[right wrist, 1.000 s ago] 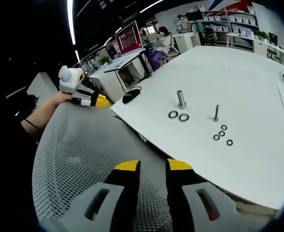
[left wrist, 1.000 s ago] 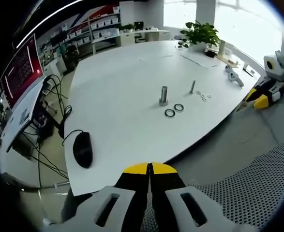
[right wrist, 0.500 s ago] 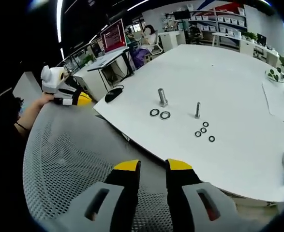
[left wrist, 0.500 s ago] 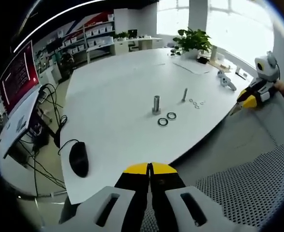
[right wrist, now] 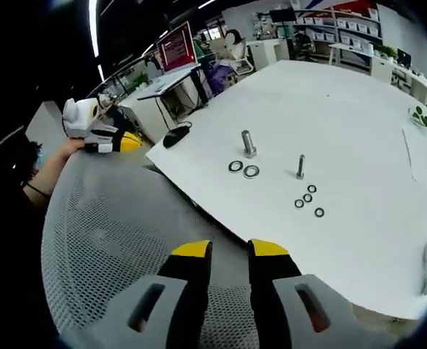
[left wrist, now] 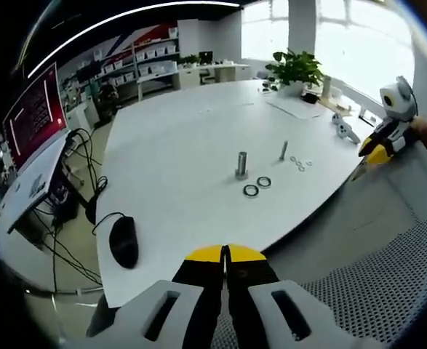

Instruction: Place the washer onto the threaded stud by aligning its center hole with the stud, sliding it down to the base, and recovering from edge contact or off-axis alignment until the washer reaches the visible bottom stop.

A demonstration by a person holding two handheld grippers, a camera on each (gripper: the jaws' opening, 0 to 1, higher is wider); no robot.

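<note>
On the white table (left wrist: 177, 145) a thick threaded stud (left wrist: 241, 164) stands upright, with a thinner stud (left wrist: 283, 150) to its right. Two large washers (left wrist: 257, 186) lie flat just in front of the thick stud, and several small washers (left wrist: 300, 163) lie by the thin one. My left gripper (left wrist: 225, 254) is shut and empty, held off the table's near edge. In the right gripper view the thick stud (right wrist: 249, 143), the large washers (right wrist: 243, 169) and the small washers (right wrist: 308, 198) lie far ahead. My right gripper (right wrist: 229, 251) is open and empty above a mesh chair back.
A black mouse (left wrist: 124, 241) with its cable lies near the table's left edge. A potted plant (left wrist: 294, 69) and a white controller (left wrist: 344, 129) sit at the far right. The grey mesh chair back (right wrist: 118, 240) lies under both grippers. The other gripper (left wrist: 388, 134) hovers by the table's right edge.
Both views have shifted slightly as the hands move. The studs and washers stay where they were, and both grippers keep their states.
</note>
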